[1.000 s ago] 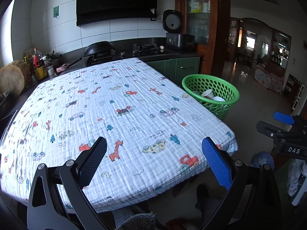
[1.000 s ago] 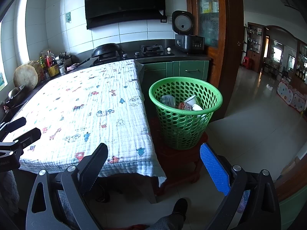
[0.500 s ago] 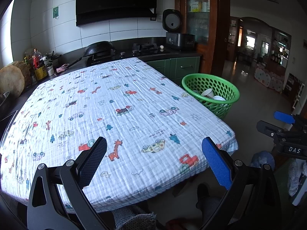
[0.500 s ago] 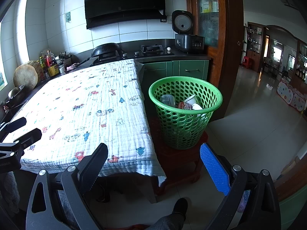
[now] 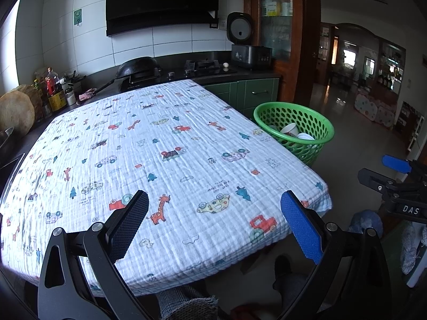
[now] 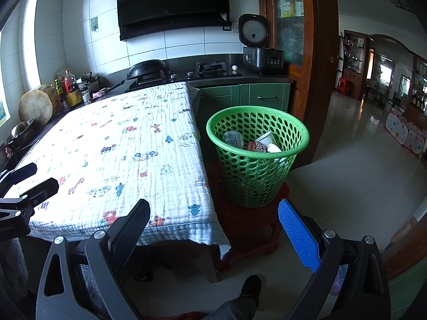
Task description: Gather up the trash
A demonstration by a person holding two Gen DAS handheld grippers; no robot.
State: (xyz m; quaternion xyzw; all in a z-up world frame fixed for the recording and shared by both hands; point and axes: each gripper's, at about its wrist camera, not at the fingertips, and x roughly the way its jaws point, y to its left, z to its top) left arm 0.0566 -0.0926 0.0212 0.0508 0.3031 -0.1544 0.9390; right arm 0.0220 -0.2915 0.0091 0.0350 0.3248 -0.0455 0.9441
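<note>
A green perforated basket (image 6: 256,157) stands on a red stool (image 6: 250,221) beside the table's right edge; it also shows in the left wrist view (image 5: 296,130). Inside lie paper cups (image 6: 233,139) and a red-and-white wrapper (image 6: 254,146). The table carries a white cloth with cartoon prints (image 5: 160,160), with no trash visible on it. My left gripper (image 5: 213,221) is open and empty above the table's near edge. My right gripper (image 6: 213,229) is open and empty, low in front of the table corner and the basket.
A dark kitchen counter (image 6: 213,76) with a wok (image 6: 148,68), a gas hob and a rice cooker (image 6: 260,45) runs behind the table. Bottles and a round wooden board (image 6: 36,105) stand at the left. Tiled floor (image 6: 347,176) lies right of the basket. The person's legs are below.
</note>
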